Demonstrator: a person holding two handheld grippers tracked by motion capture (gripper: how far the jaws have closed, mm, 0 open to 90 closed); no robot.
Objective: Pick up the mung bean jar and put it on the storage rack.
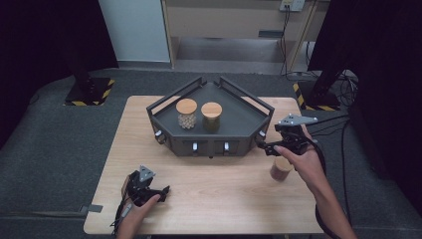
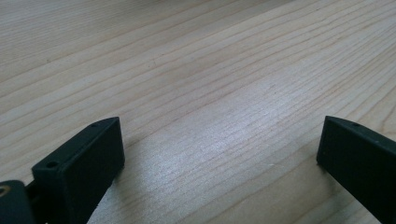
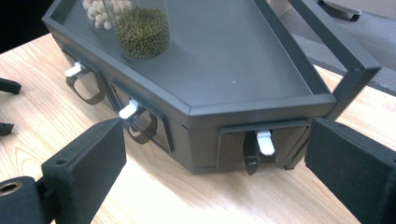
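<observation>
Tongs on the right [image 3: 215,154] stand wide apart and empty, aimed at the white latch [image 3: 265,142] of the dark corner rack [image 1: 249,117]'s right-hand drawer, close to it but not touching. Just near of that hand, a brown-lidded jar [image 1: 281,168] stands on the table [image 1: 209,199]. The left tongs [image 2: 219,149] are also apart, low over bare wood at the near left. On the rack's top sit a jar of green beans [image 3: 142,30] and a jar of pale beans [image 3: 100,14]. No writing is legible.

No legible text, label, brand or number anywhere.
</observation>
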